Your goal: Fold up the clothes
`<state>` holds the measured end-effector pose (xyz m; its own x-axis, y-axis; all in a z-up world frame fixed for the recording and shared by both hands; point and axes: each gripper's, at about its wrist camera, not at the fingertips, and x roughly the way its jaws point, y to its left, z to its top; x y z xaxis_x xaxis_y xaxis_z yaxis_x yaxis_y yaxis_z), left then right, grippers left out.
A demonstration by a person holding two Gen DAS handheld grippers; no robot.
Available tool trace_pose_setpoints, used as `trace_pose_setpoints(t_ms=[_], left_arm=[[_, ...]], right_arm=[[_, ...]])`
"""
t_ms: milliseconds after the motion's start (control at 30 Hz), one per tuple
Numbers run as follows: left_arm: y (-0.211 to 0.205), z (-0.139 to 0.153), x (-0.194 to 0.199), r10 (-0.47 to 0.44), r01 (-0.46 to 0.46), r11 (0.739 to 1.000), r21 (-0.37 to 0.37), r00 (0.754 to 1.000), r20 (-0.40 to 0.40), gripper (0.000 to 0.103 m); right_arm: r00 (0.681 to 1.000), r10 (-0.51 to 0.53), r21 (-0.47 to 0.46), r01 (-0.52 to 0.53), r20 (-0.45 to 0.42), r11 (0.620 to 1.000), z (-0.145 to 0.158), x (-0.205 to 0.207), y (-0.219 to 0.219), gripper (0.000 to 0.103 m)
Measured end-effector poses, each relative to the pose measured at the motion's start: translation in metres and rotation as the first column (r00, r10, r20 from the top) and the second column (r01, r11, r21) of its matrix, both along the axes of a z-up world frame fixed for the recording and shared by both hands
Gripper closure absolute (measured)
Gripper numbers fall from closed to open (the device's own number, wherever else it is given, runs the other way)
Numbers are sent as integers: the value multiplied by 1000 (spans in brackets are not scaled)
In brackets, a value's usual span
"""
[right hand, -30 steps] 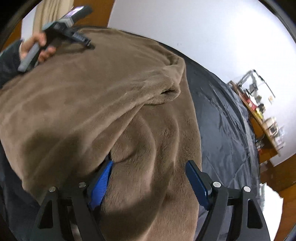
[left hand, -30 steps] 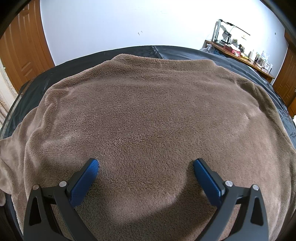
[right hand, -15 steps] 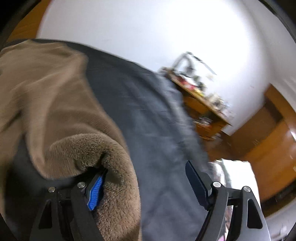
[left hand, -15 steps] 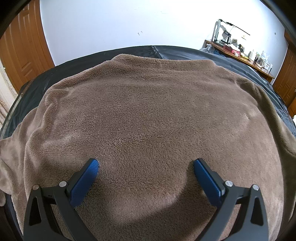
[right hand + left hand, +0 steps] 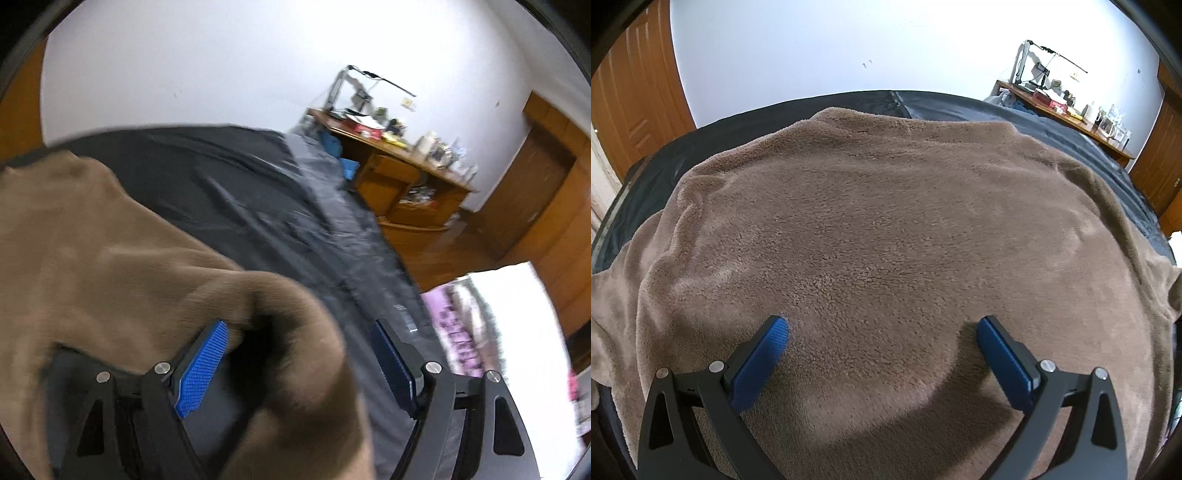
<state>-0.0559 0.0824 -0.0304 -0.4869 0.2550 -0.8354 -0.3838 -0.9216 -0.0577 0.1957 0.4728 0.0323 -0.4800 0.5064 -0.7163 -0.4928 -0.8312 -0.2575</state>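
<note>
A large brown fleece garment lies spread over a dark bed cover. My left gripper is open, its blue pads resting on or just above the fleece near its front edge. In the blurred right wrist view, my right gripper is open. A raised fold of the same brown fleece bulges between its jaws, close to the left blue pad; it is not clamped. The right pad is over the dark cover.
A wooden desk cluttered with small items stands by the white wall at the right, also in the left wrist view. Wooden doors flank the room. Pink-and-white bedding lies beyond the bed's right edge.
The right gripper has swung right, from facing over the fleece to facing the bed's right side and desk, with a fleece fold still between its jaws. The left gripper has stayed put.
</note>
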Motion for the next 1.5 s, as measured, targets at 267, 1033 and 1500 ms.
trace_pose_setpoints(t_ms=[267, 1033, 1500], left_arm=[[1, 4, -1, 4, -4, 1000, 11, 1000, 10, 1], [5, -5, -4, 14, -14, 999, -49, 1000, -14, 1], [2, -7, -1, 12, -13, 999, -47, 1000, -24, 1]], right_arm=[[965, 168, -254, -218, -202, 942, 22, -51, -60, 21], [965, 261, -241, -261, -30, 935, -65, -228, -79, 7], [953, 302, -279, -300, -37, 912, -62, -227, -56, 1]])
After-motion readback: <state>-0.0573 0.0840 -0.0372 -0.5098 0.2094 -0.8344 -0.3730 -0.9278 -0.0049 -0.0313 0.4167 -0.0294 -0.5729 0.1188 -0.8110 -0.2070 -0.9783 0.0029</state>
